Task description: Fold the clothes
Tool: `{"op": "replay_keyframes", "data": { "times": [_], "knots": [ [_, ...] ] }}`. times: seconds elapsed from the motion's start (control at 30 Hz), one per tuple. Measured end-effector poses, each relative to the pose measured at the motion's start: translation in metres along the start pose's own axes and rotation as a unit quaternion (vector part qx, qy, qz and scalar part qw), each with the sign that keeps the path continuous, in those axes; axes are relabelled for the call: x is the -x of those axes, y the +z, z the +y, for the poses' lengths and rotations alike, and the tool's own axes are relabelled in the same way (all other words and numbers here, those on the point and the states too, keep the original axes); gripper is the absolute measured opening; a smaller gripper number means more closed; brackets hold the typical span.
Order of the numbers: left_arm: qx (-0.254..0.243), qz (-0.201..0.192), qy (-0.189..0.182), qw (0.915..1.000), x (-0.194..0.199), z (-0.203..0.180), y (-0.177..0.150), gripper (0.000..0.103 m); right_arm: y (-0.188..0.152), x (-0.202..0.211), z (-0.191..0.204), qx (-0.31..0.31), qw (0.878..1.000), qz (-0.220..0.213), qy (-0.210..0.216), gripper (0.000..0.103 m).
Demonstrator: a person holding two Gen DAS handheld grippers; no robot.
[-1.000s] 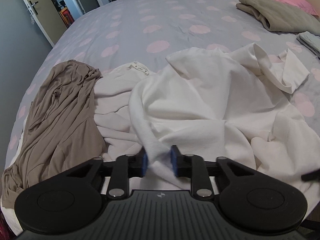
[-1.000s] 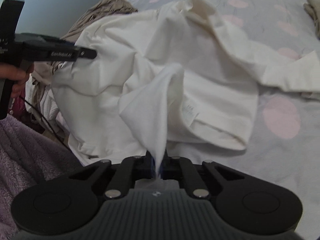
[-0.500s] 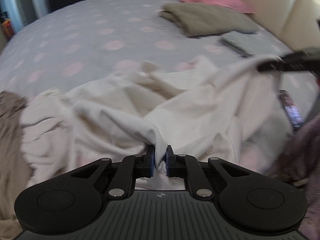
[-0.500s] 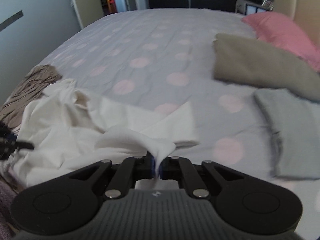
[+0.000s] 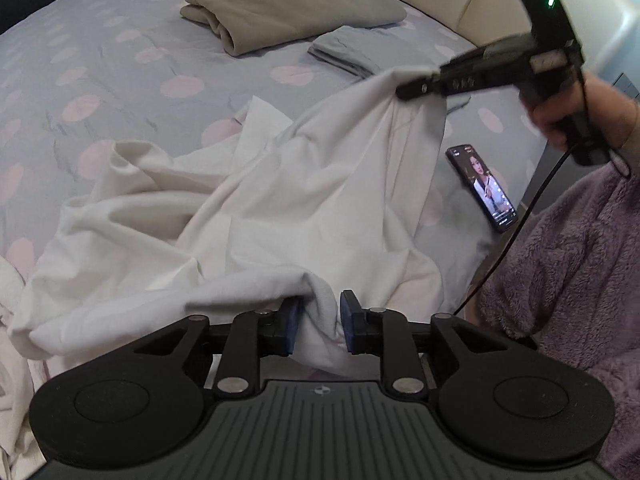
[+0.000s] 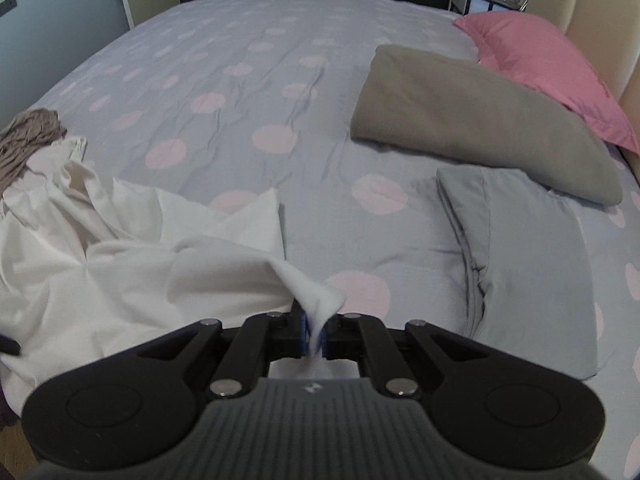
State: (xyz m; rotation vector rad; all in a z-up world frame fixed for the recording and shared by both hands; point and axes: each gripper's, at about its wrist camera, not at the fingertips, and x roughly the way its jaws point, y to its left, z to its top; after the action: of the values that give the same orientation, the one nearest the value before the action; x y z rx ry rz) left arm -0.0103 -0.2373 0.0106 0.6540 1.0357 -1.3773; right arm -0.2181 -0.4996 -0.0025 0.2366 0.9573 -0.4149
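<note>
A white garment (image 5: 280, 200) lies crumpled on the polka-dot bedsheet (image 5: 120, 60). My left gripper (image 5: 320, 328) has a thick fold of its near edge between the blue pads. Its jaws are opening, and the fold still fills the gap and touches both pads. My right gripper (image 6: 316, 332) is shut on another corner of the white garment (image 6: 100, 280). In the left wrist view the right gripper (image 5: 404, 92) holds that corner raised above the bed, so the cloth hangs from it like a tent.
A folded taupe garment (image 6: 480, 120) and a folded grey one (image 6: 520, 248) lie near the pink pillow (image 6: 552, 60). A lit phone (image 5: 484, 188) rests by the bed's edge. A brown garment (image 6: 28, 140) sits at far left. A purple fleece sleeve (image 5: 580, 260) fills the right.
Both grippers swung toward the head of the bed, dragging the white garment with them. The right one lifted its corner. The left jaws closed tighter on the fold, then widened.
</note>
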Motion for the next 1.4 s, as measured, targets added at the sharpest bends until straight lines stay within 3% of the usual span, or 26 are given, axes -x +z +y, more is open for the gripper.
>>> {"op": "replay_keyframes", "data": {
  "times": [0.2, 0.43, 0.57, 0.63, 0.97, 1.07, 1.17, 1.3, 1.4],
  "knots": [
    [-0.004, 0.002, -0.014, 0.9999, 0.006, 0.015, 0.024, 0.023, -0.002, -0.015, -0.003, -0.001, 1.0, 0.024, 0.007, 0.013],
    [-0.049, 0.041, -0.056, 0.9964, 0.004, 0.016, 0.038, 0.03, -0.002, -0.033, 0.004, 0.015, 0.999, 0.05, 0.009, 0.014],
    [-0.059, 0.021, -0.066, 0.9959, 0.015, 0.024, 0.045, 0.033, -0.002, -0.044, 0.01, 0.031, 0.997, 0.066, 0.007, 0.014],
    [-0.049, 0.009, -0.073, 0.996, 0.021, 0.03, 0.048, 0.046, -0.002, -0.049, 0.01, 0.033, 0.997, 0.072, 0.01, 0.014],
    [-0.045, -0.03, -0.054, 0.9971, 0.046, 0.048, 0.055, 0.048, -0.002, -0.054, 0.006, 0.026, 0.996, 0.078, 0.022, 0.015],
    [-0.037, -0.042, -0.024, 0.9981, 0.044, 0.056, 0.058, 0.052, -0.004, -0.055, 0.004, 0.021, 0.996, 0.079, 0.024, 0.015],
    [-0.046, -0.033, 0.036, 0.9977, 0.023, 0.062, 0.06, 0.052, -0.005, -0.055, 0.003, 0.017, 0.996, 0.082, 0.026, 0.015],
    [-0.067, -0.015, 0.11, 0.9915, -0.007, 0.07, 0.06, 0.054, -0.007, -0.056, 0.002, 0.015, 0.996, 0.084, 0.028, 0.017],
    [-0.082, -0.001, 0.142, 0.9864, -0.029, 0.076, 0.059, 0.057, -0.007, -0.058, 0.0, 0.012, 0.996, 0.085, 0.03, 0.024]
  ]
}}
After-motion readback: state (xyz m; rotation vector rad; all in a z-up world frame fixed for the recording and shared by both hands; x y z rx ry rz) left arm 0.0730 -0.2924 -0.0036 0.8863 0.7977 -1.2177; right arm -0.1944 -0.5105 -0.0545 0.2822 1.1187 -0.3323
